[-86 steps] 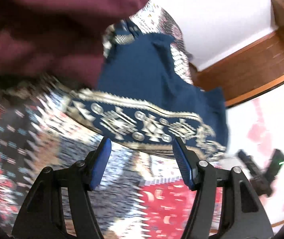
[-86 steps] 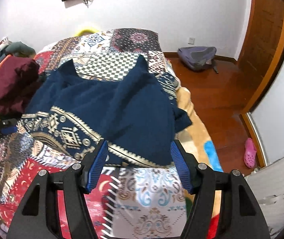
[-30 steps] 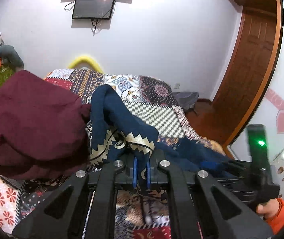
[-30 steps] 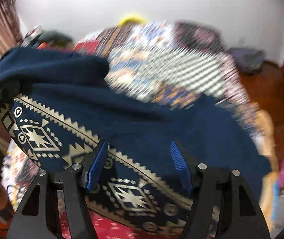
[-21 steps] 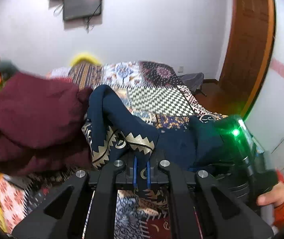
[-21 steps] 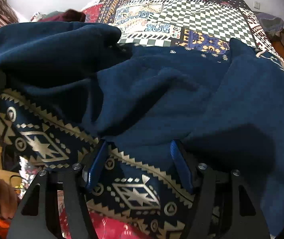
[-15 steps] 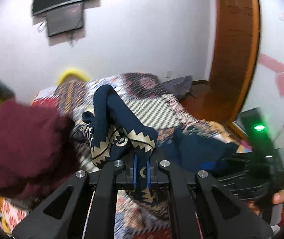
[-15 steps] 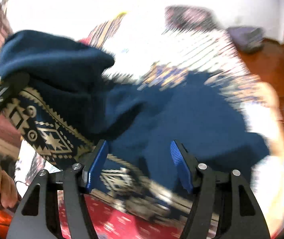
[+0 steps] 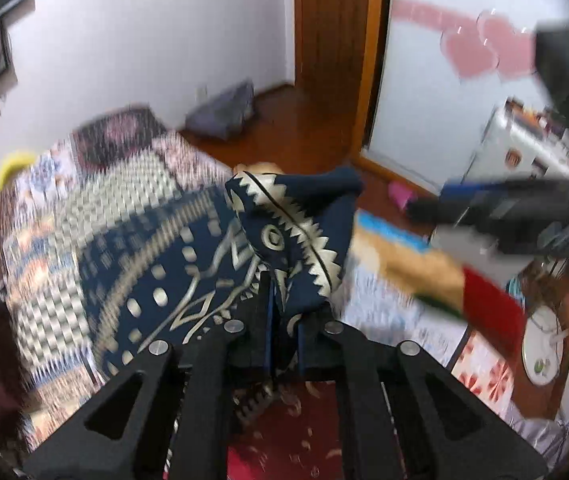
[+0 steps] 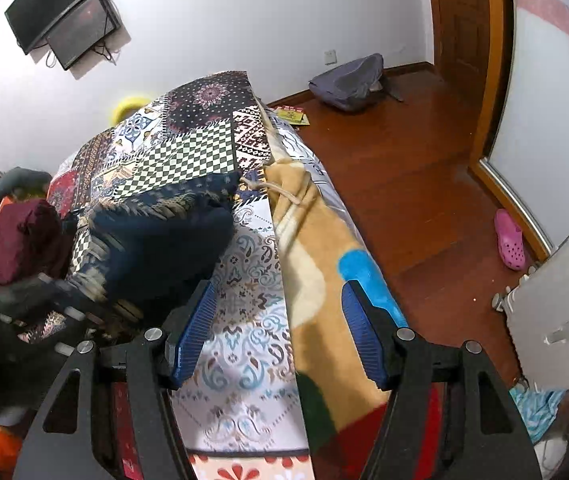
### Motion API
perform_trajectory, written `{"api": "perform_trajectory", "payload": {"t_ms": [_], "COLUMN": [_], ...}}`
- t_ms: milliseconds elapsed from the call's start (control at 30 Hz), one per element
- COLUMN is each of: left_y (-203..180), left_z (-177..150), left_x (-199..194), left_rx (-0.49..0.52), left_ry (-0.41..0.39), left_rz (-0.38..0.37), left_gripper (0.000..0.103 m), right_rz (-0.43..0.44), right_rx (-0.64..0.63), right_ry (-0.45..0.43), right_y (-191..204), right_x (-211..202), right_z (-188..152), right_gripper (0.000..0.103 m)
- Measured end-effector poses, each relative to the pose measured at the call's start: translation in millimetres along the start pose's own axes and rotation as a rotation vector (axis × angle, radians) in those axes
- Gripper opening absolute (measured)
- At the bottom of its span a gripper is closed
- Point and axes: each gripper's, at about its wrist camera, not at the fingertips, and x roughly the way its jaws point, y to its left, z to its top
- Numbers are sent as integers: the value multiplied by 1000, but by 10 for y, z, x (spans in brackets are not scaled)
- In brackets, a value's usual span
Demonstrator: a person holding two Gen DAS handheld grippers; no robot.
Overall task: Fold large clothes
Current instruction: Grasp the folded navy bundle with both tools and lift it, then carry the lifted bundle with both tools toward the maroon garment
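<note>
The navy garment (image 9: 292, 220) with its cream zigzag hem trails from my left gripper (image 9: 284, 328) back over the bed. A bunched fold of the hem sits between the left pads, which still press on it while the jaws are opening slightly. From the right wrist, the navy garment (image 10: 156, 240) lies heaped on the bed's left half, with the blurred left gripper (image 10: 44, 300) beside it. My right gripper (image 10: 280, 332) is open over the patchwork bedspread (image 10: 244, 280), nothing between its fingers. The right gripper's body (image 9: 524, 216) shows blurred at the right.
A maroon garment (image 10: 20, 236) lies at the bed's left side. A tan blanket (image 10: 316, 260) hangs over the bed's right edge. On the wood floor are a grey backpack (image 10: 348, 80) and a pink clog (image 10: 510, 240). A white appliance (image 10: 556, 320) stands near right.
My left gripper has swung right and rolled, carrying the hem with it. The right gripper has left the garment and now hovers over bare bedspread, still open.
</note>
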Motion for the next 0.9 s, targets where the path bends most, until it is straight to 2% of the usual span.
{"api": "perform_trajectory", "payload": {"t_ms": [67,133,233,267,333,433,500,600,667,733,900], "left_y": [3,37,111,125,155,312,486,733,852,857,867], "left_z": [-77,-90,-108,-123,-168,-200,-202,-274,-388,-543,-770], "left_x": [-45,-156,-373,-445,-592,-816,-807,-610,-368,-207,-173], "left_rx": [-4,-19,-54,-63,-81,-114,-147,-205,-233,-252,-264], "left_ry": [24,35,18,6,-17,-80,-85,-24,64,111,85], "left_rz": [-1,-37,-79,-68,-22,82,124,159,151,117,122], "left_gripper": [13,29,44,44,54,66,70,71,71,72,84], "right_rz": [6,24,58,74,94,126,150,186,175,161,76], "right_rx": [-34,-69,-102,-114,-133,-160,-169,-189,-202,-217,-209], "right_ry": [-10,-22,-40,-49,-61,-69,-57,-23,-3,30,108], "right_y": [88,117,236,290,382,528,628,779,846,868,616], "right_x": [-12,-33,-62,-75,-87,-61,-7,149,256,395,627], "right_z": [26,32,38,55,83,156,195,213,187,126,-78], "right_gripper": [61,61,61,61,61,61,61,62,62,62,62]}}
